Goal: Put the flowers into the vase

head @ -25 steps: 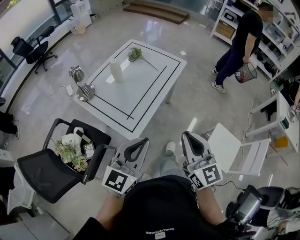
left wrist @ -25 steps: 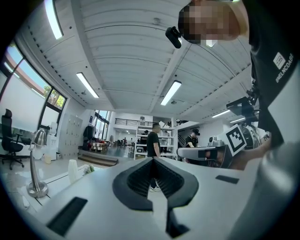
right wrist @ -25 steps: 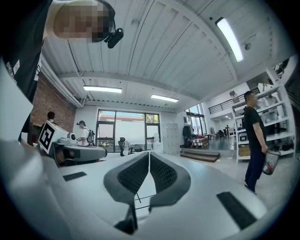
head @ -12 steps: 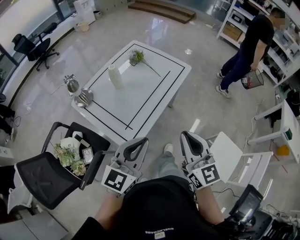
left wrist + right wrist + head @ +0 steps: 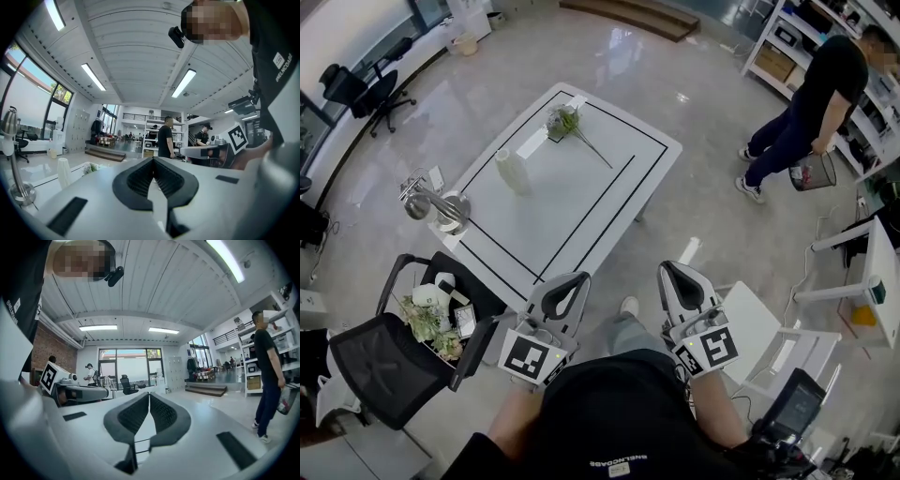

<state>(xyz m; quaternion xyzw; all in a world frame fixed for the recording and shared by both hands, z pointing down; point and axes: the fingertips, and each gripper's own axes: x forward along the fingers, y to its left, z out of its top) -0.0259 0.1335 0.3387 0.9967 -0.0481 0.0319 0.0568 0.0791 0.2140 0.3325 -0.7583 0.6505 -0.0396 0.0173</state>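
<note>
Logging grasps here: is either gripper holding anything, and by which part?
Nothing is held: left gripper and right gripper are shut and empty; the flowers lie on the table.

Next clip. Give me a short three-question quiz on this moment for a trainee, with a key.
1. True or false: the flowers on the table already stand in the vase.
2. The left gripper is: A open; B shut on a stem; C shut, empty.
3. Where does the second bunch of flowers lie?
Key: 1 false, they lie apart from the vase. 2 C. 3 On the black chair.
</note>
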